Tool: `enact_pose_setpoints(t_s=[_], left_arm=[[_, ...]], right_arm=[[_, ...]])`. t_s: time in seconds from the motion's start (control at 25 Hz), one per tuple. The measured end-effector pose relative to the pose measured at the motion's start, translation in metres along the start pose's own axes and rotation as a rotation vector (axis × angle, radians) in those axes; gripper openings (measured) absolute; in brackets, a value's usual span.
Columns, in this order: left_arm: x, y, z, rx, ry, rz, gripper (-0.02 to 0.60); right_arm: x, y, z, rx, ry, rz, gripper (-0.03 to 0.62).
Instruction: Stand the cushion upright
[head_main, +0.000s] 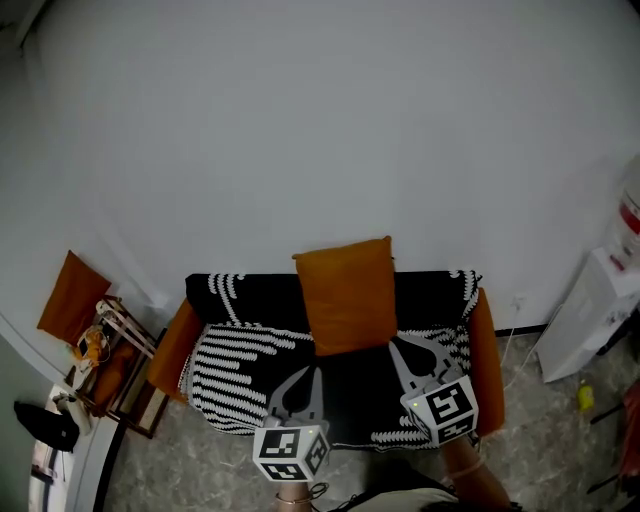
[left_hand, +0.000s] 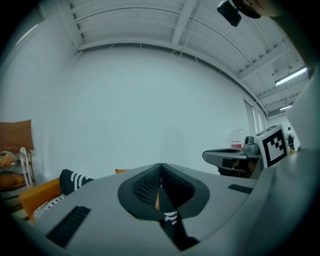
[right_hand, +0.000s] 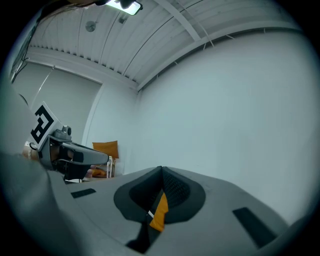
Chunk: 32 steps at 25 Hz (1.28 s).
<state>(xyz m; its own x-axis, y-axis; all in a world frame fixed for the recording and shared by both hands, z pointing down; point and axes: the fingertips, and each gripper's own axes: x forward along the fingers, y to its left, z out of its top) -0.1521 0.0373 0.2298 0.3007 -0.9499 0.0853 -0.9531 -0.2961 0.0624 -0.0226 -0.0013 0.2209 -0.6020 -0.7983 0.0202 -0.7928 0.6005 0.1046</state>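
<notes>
Orange square fabric cushion (head_main: 348, 295) upright at seat centre, leaning on backrest of black-and-white patterned sofa (head_main: 232, 368) for support. Left gripper (head_main: 300, 388) and right gripper (head_main: 408, 362): jaws pressed together, empty, short of cushion. Task likely done.

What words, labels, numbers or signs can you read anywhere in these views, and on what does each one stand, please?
No readable text anywhere in the three views.
Left marker cube and right marker cube: black-and-white square patterns only, no letters or numbers.
Container with a red band at the right edge: any print is too small and blurred to read.
</notes>
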Motion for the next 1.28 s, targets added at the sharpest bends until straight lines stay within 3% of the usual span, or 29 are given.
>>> enact_pose_setpoints(t_s=[0.6, 1.28], left_arm=[[-0.010, -0.009, 0.004, -0.001, -0.009, -0.033, 0.019], [0.006, 0.003, 0.000, -0.018, 0.000, -0.036, 0.018]], right_arm=[[-0.018, 0.008, 0.009, -0.012, -0.001, -0.023, 0.008], [0.000, 0.003, 0.001, -0.012, 0.019, -0.018, 0.008]])
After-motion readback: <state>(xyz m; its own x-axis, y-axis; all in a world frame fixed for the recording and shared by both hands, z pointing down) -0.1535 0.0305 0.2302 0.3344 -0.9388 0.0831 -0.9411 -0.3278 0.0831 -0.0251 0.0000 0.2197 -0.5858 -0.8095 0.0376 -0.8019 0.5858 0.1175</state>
